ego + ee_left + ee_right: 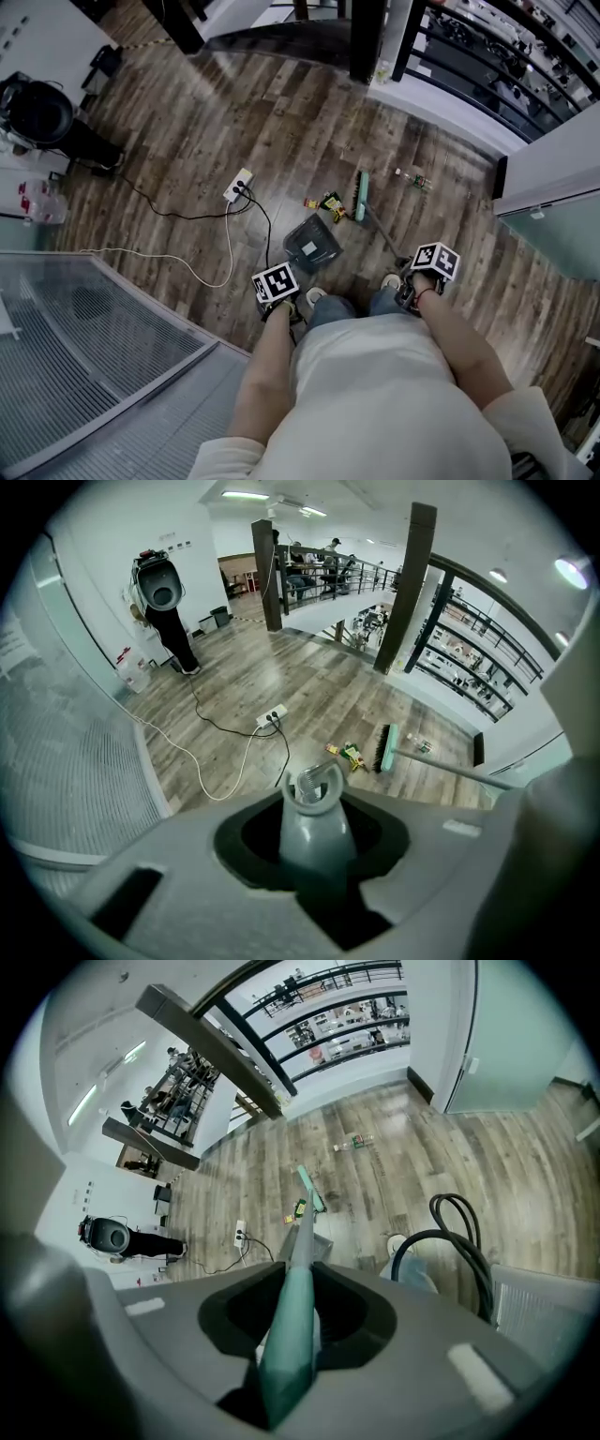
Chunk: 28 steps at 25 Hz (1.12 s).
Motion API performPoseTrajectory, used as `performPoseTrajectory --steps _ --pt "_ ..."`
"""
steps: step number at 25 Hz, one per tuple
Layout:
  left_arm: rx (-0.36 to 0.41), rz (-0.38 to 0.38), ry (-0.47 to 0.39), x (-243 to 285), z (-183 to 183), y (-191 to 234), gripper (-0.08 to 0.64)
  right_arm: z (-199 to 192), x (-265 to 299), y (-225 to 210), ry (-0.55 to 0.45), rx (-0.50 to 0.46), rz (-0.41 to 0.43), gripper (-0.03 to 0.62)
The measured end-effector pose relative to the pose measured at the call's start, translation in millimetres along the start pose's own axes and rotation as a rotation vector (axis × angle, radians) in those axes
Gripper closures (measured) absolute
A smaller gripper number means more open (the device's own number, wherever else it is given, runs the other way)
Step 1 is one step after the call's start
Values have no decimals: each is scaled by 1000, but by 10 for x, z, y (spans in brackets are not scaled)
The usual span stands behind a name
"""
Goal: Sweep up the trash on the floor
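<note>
Trash lies on the wood floor: yellow-green wrappers and a small bottle farther off. The teal broom head rests on the floor just right of the wrappers. My right gripper is shut on the broom's teal handle. The grey dustpan stands just short of the wrappers. My left gripper is shut on its upright grey handle.
A white power strip with black and white cables lies left of the trash. A glass railing runs at my left, a dark pillar and balcony rail stand ahead. A black machine is far left. My shoes are below.
</note>
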<state>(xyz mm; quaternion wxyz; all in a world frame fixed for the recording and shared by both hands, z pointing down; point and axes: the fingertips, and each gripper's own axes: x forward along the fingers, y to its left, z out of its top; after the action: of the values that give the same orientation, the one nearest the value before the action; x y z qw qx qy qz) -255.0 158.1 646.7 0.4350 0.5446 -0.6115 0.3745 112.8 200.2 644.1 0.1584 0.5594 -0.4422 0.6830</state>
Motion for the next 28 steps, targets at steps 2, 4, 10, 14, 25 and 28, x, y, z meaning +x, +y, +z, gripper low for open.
performPoseTrajectory --steps 2,4,10,14,25,28 --pt "-12 -7 3 39 55 78 469 -46 38 54 -9 20 -1 495" --pt "-26 -10 10 69 102 148 469 -72 63 111 -22 37 -4 495" --pt "-20 19 10 88 186 372 469 -180 138 242 -64 85 0 495" --pt "-26 4 21 149 223 435 469 -232 185 345 -70 89 -1 495" --pt "-49 36 35 162 295 498 469 -91 288 479 -40 -12 -57 495" --pt "-54 32 38 232 310 437 469 101 333 489 -22 -77 -76 495"
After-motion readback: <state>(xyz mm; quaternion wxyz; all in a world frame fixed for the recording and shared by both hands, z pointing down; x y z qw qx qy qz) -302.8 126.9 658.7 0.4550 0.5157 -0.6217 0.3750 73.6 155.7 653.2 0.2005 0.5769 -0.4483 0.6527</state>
